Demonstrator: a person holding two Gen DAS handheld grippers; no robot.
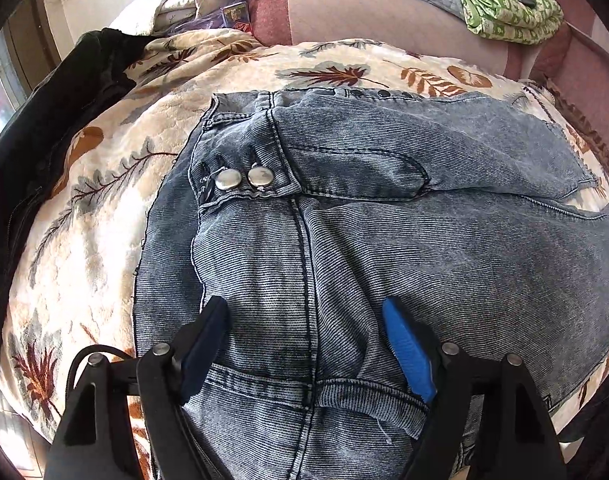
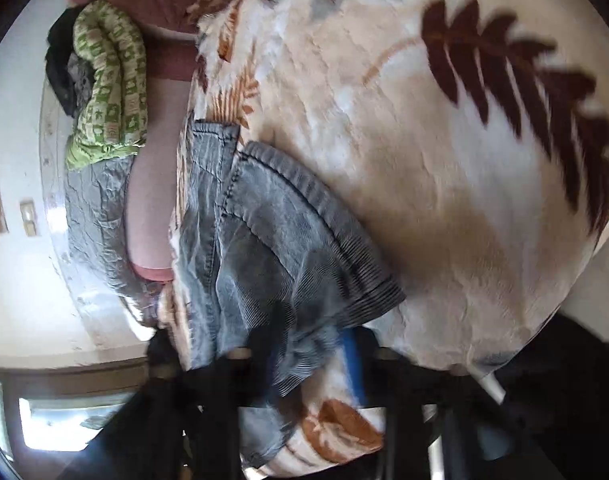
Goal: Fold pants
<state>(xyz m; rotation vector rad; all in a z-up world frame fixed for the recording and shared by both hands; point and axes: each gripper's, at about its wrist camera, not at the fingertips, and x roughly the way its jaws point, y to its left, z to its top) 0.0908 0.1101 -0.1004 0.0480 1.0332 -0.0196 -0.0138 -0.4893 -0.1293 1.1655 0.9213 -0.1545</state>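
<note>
Pants (image 1: 384, 240): faded blue denim, ribbed weave, matt, with two shiny metal buttons (image 1: 244, 178). Blanket (image 1: 96, 208): plush fleecy cloth, cream with leaf print. Left gripper (image 1: 306, 340): matt black plastic body, blue ridged pads (image 1: 408, 354). Quilt (image 1: 500, 4): green printed cloth.

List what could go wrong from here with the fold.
1. The right gripper has its jaws shut on one corner of the jeans; the view is blurred, so the thin pinch may slip and drop the leg.
2. The left gripper stands open over the seam with no hold, so a pull from the right could drag the whole pile.
3. The fleecy blanket may let the jeans slide or bunch, leaving the fold crooked.
</note>
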